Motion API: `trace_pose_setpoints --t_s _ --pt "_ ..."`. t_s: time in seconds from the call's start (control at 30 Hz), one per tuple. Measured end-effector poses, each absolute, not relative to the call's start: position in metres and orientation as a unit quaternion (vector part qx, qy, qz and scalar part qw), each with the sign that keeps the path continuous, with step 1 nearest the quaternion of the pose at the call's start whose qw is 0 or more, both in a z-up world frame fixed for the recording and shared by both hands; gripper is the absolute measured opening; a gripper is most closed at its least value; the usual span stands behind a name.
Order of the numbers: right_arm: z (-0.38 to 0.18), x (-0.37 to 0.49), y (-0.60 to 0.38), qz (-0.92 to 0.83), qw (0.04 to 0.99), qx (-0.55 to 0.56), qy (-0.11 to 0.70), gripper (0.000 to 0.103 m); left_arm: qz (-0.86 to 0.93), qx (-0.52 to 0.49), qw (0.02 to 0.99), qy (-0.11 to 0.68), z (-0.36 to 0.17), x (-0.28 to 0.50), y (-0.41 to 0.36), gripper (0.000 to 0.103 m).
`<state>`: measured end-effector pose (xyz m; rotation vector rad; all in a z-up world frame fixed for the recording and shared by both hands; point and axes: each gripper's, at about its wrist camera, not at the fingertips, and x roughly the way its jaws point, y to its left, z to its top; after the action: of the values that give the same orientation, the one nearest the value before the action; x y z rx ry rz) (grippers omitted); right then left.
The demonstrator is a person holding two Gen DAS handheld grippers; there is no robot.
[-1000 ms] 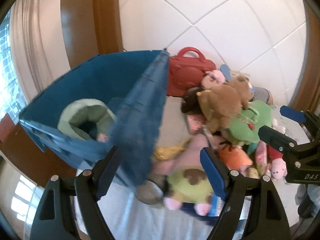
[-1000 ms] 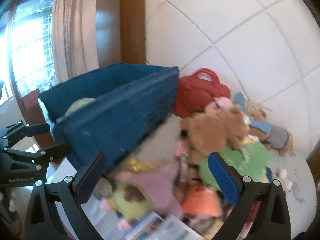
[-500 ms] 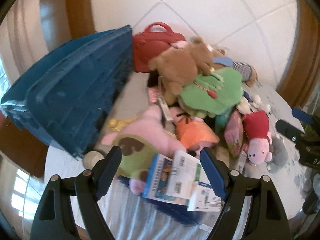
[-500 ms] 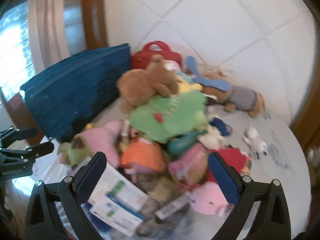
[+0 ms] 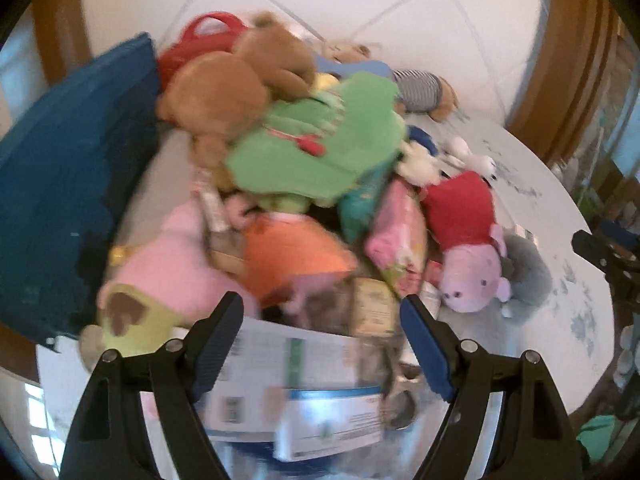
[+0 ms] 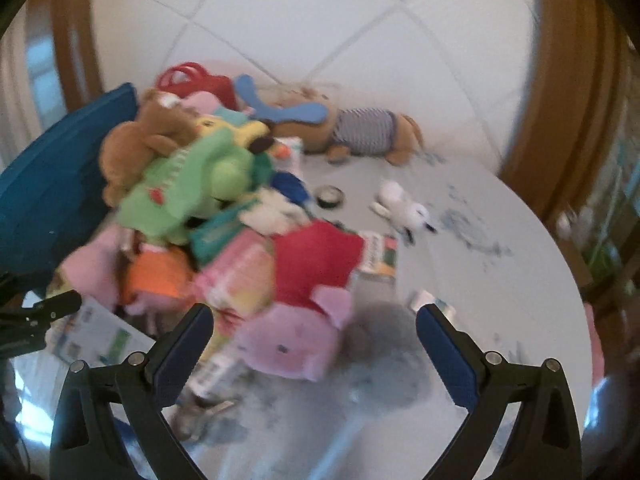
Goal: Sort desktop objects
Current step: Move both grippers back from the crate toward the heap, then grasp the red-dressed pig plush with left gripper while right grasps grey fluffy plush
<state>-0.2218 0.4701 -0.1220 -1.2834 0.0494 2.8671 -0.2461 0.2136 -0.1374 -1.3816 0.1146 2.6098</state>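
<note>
A: From the left wrist, the left gripper (image 5: pixel 322 332) has its fingers wide apart and empty, above a white printed box (image 5: pixel 296 384) at six o'clock of the toy pile (image 5: pixel 312 184). The blue bin (image 5: pixel 76 184) stands at nine o'clock, touching the pile. A brown bear (image 5: pixel 232 84) tops the heap at eleven o'clock, over a green plush (image 5: pixel 324 144).

B: The right wrist barely catches that box. Its right gripper (image 6: pixel 312 336) is also spread open, holding nothing, with the pink pig in red (image 6: pixel 304 300) between and beyond the fingers. This view alone shows a small round tin (image 6: pixel 330 196) and a white dog toy (image 6: pixel 404 208) lying apart on the table (image 6: pixel 500 280) near one o'clock.

A: Mine shows the pig at three o'clock, touching a grey plush (image 5: pixel 524 276). The striped dog (image 5: pixel 420 88) lies at one o'clock.

B: Everything here is blurred.
</note>
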Motion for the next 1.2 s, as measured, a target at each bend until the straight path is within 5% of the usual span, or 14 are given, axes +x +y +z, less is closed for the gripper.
trace_pose_setpoints --t_s 0.47,1.2 --pt "-0.187 -0.254 0.608 0.876 -0.010 -0.482 0.022 0.103 0.851 -0.515 0.097 0.034 -0.197 -0.281 0.361 0.081" --pt "-0.269 -0.286 0.573 0.830 -0.072 -0.553 0.034 0.103 0.823 -0.550 0.133 0.050 -0.256 -0.338 0.406 0.083"
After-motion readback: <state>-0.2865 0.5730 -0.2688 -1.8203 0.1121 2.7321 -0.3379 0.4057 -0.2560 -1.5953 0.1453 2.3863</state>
